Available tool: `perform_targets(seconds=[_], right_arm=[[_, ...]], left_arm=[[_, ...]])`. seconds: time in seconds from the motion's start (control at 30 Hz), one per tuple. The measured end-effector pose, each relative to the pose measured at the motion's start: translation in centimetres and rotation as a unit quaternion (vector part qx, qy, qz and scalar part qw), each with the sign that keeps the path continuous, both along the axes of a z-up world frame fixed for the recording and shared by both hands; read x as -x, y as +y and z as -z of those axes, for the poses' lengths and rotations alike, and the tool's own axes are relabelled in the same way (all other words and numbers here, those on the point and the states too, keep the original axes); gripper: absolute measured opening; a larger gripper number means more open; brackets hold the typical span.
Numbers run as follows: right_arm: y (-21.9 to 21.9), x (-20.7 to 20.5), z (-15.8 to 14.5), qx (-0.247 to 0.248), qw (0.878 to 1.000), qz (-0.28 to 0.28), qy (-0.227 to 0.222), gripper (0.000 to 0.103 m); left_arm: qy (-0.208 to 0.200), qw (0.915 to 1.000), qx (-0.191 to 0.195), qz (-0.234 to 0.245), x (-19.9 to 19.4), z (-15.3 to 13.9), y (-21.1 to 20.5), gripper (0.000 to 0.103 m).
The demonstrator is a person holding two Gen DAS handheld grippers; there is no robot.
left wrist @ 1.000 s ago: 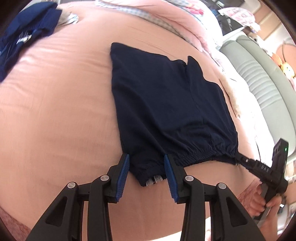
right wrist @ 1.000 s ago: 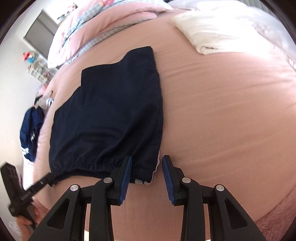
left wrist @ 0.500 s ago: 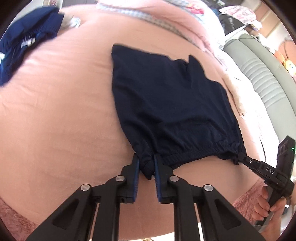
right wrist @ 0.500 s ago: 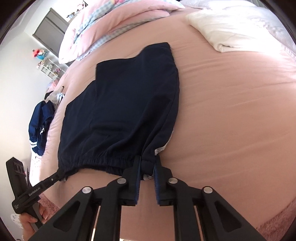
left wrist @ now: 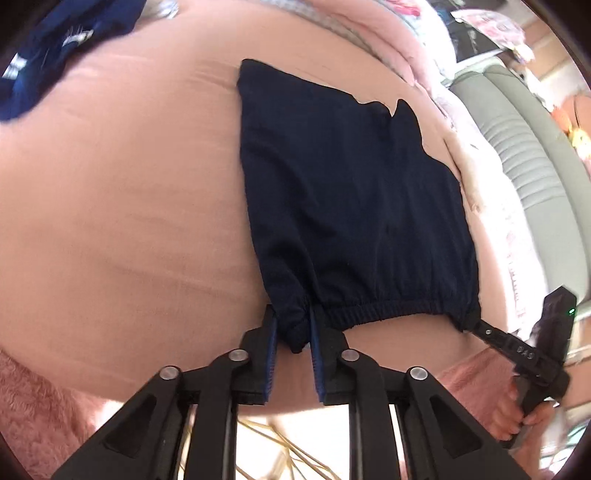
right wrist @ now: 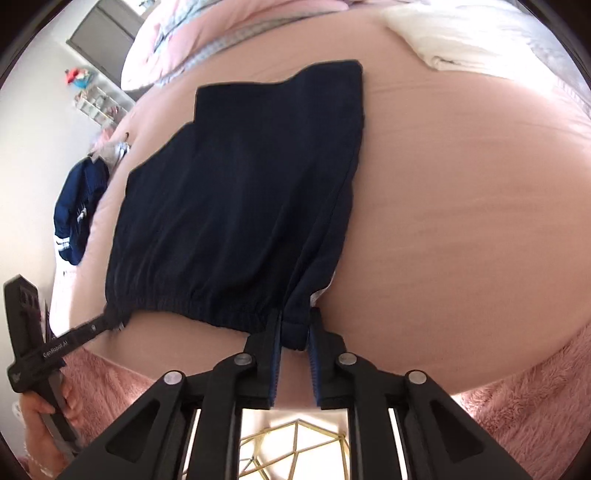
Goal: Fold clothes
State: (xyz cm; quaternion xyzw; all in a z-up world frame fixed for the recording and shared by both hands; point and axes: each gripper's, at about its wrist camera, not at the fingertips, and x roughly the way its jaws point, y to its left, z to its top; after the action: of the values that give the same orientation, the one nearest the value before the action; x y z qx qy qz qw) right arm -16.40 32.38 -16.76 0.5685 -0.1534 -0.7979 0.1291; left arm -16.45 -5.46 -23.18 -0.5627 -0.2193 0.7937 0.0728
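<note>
1. While both waistband corners are pinched, the navy shorts [left wrist: 354, 206] lie spread on the pink bedsheet [left wrist: 122, 206], legs pointing away from the cameras and the gathered elastic waistband nearest them.
2. The left gripper [left wrist: 291, 332] is clamped on the waistband's left corner, a bunch of dark cloth squeezed between its blue-padded fingers [left wrist: 271, 343].
3. The right gripper [right wrist: 294, 332] is clamped on the opposite corner of the waistband; in the left wrist view it shows at the far right [left wrist: 480, 326], its tip closed on the cloth.
4. In the right wrist view the left gripper's tip [right wrist: 110, 317] meets the waistband at the shorts' other end, and a hand [right wrist: 44, 417] grips its handle.
5. Another hand [left wrist: 524, 417] holds the right gripper's handle at the lower right of the left wrist view.
6. A fuzzy pink blanket [right wrist: 524, 398] lies along the near edge of the bed, just below the sheet.
7. A second blue garment [right wrist: 77, 218] with white stripes sits crumpled well apart from the shorts, toward the bed's left side.
8. A white folded cloth [right wrist: 461, 40] rests at the far right of the bed, and pink bedding [left wrist: 373, 26] is heaped beyond the shorts.
</note>
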Motion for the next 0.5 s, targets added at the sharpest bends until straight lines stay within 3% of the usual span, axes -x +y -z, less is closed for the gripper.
perform_targets(seconds=[0.07, 0.13, 0.23, 0.4, 0.5], right_arm=[[0.4, 0.2, -1.5, -0.010, 1.000, 0.013, 0.015, 0.018], [1.0, -0.2, -3.6, -0.032, 0.997, 0.036, 0.052, 0.022], [0.9, 0.1, -5.6, -0.074, 0.992, 0.048, 0.085, 0.022], [-2.0, 3.0, -7.3, -0.109, 0.987, -0.030, 0.117, 0.022], [-4.8, 6.2, -7.7, -0.138, 0.976, -0.086, 0.144, 0.022]], left_arm=[[0.016, 0.9997, 0.018, -0.002, 0.1, -1.6, -0.6, 0.036], [0.040, 0.9972, 0.062, 0.004, 0.4, -3.3, -0.9, 0.043], [0.061, 0.9928, 0.100, 0.021, 1.6, -4.6, -1.2, 0.043], [0.097, 0.9829, 0.134, 0.079, 5.2, -4.9, 0.1, 0.043], [0.112, 0.9761, 0.149, 0.111, 8.3, -4.6, 1.4, 0.043]])
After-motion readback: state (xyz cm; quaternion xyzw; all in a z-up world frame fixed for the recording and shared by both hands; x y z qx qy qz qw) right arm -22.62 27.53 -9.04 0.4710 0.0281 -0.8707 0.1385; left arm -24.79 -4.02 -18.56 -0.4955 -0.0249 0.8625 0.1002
